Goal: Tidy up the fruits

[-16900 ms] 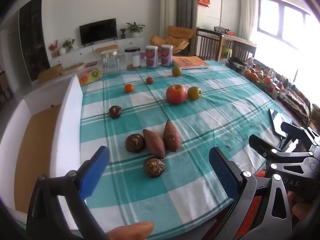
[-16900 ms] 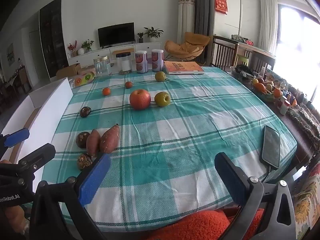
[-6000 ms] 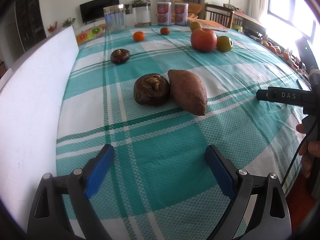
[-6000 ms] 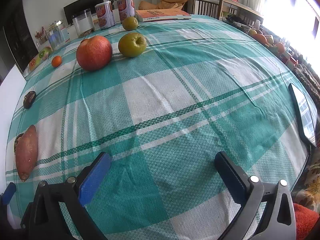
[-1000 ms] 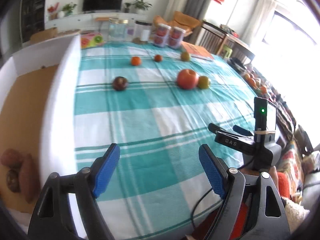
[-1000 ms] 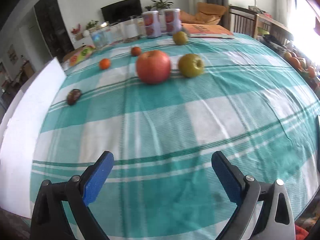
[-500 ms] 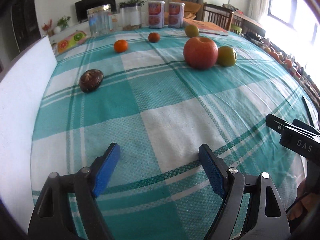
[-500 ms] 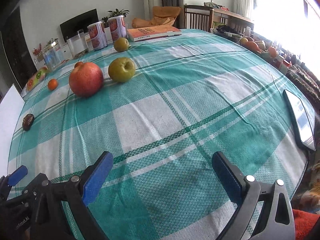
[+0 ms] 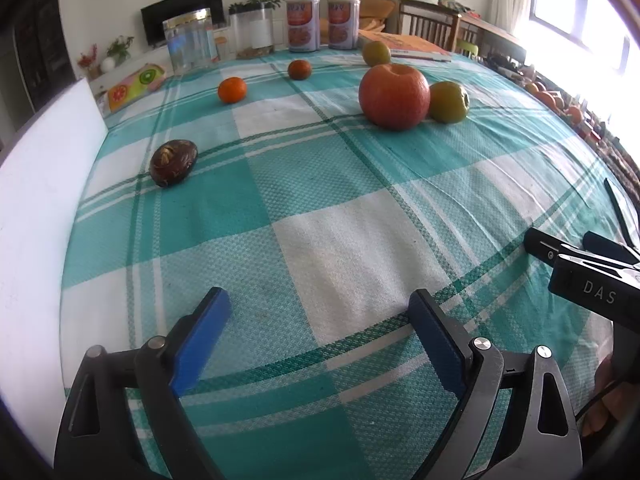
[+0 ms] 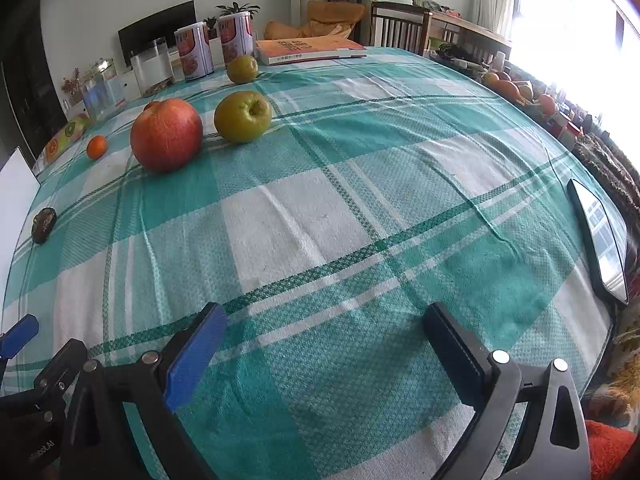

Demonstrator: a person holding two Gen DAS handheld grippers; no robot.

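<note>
On the teal checked tablecloth [image 9: 320, 208] lie a big red apple [image 9: 394, 96] [image 10: 166, 134], a green apple [image 9: 449, 97] [image 10: 243, 117] beside it, a second green fruit [image 9: 376, 53] [image 10: 242, 68] farther back, two small oranges [image 9: 232, 90] [image 9: 299, 69] and a dark brown fruit [image 9: 173, 157] [image 10: 43, 219] at the left. My left gripper [image 9: 318, 320] hovers low over bare cloth, its jaws opening with nothing between them. My right gripper [image 10: 324, 332] is open and empty over bare cloth, well short of the apples.
A white box wall [image 9: 36, 216] runs along the table's left edge. Jars and tins [image 9: 303, 24] and an orange book [image 10: 310, 50] stand at the back. A phone [image 10: 600, 236] lies near the right edge. The right tool's black body [image 9: 592, 276] shows at right.
The left gripper swung from above the box's edge down over the table and its jaws spread wider. The right gripper's view turned a little toward the table's right side.
</note>
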